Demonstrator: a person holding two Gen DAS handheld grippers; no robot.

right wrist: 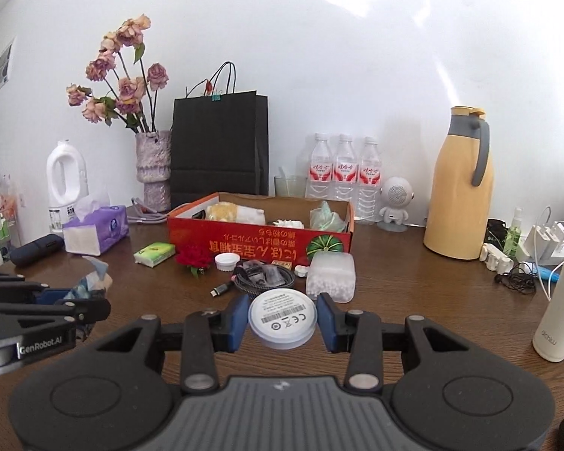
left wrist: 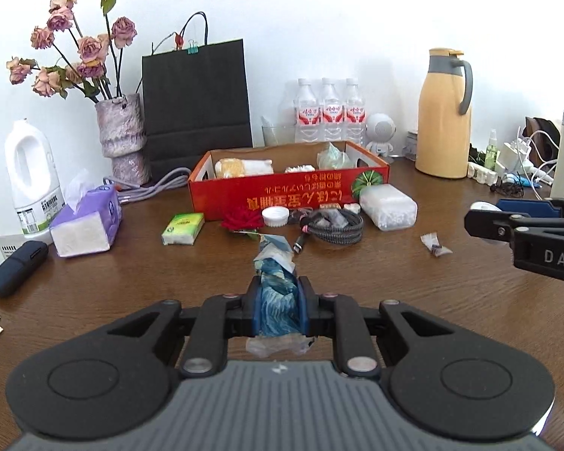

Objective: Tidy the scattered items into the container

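Holding a crumpled blue wrapper (left wrist: 276,300) pinched between my left gripper (left wrist: 277,302) pads and a white round disc (right wrist: 282,318) clamped between my right gripper (right wrist: 282,322) pads, both above the table (left wrist: 413,282), short of the red box (left wrist: 282,191).

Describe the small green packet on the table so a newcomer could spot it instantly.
Find the long red cardboard box in the middle of the brown wooden table. Just off its front left corner lies the flat green tissue packet, between the purple tissue box and a red rose head. It is the only green, brick-shaped item there.
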